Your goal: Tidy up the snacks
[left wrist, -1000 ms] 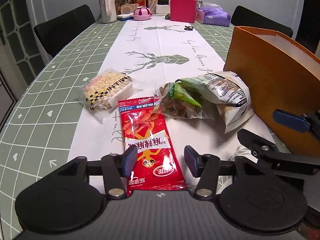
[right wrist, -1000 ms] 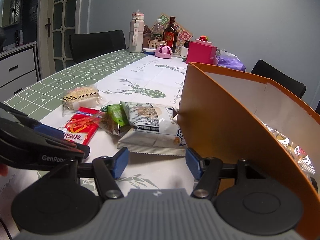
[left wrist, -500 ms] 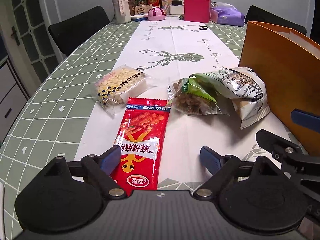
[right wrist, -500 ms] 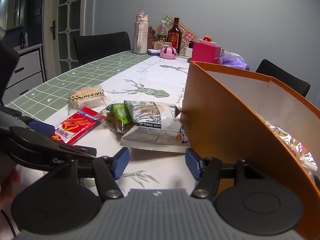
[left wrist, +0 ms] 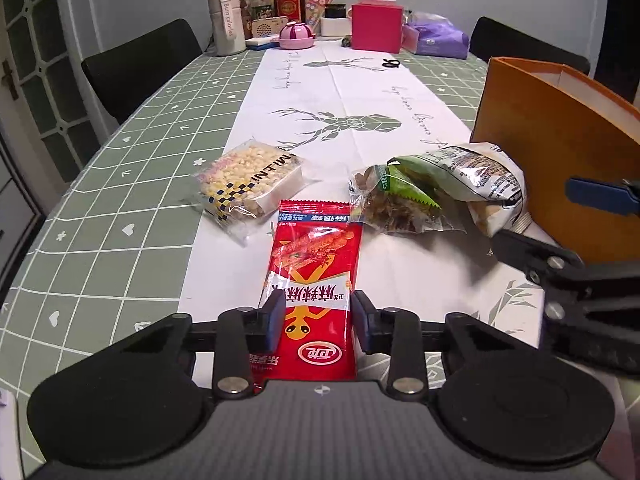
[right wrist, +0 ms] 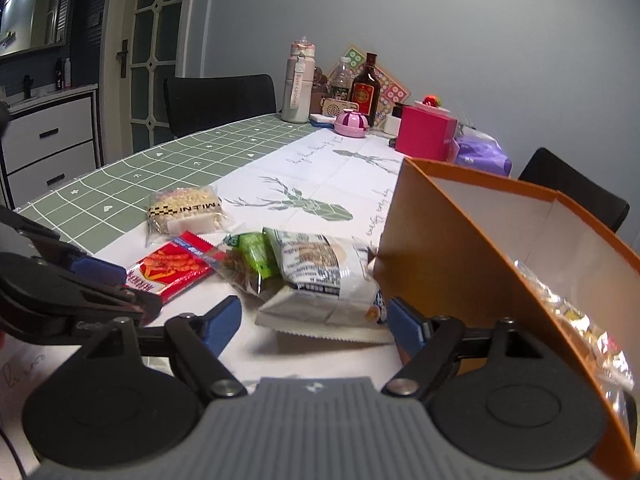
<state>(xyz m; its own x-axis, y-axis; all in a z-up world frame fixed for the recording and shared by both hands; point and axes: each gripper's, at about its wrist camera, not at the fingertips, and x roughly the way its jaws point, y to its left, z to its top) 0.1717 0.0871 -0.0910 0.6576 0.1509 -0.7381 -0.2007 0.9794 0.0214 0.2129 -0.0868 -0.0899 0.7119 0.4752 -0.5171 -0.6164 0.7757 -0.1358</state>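
We are pinching the red packet [left wrist: 316,280] in our left gripper [left wrist: 318,316]; our right gripper [right wrist: 316,322] is hanging wide beside the box [right wrist: 452,252].

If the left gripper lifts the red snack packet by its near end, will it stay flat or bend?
The red snack packet looks like thin, glossy film, so it will probably droop. It lies flat, likely light. The left gripper pads pinch its edges, so the foil may slip.

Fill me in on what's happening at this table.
Someone with a gripper in each hand is sorting snacks into the orange box. The left gripper has its jaws against both sides of the red snack packet on the table. The right gripper is open, holding nothing, near the white chip bag.
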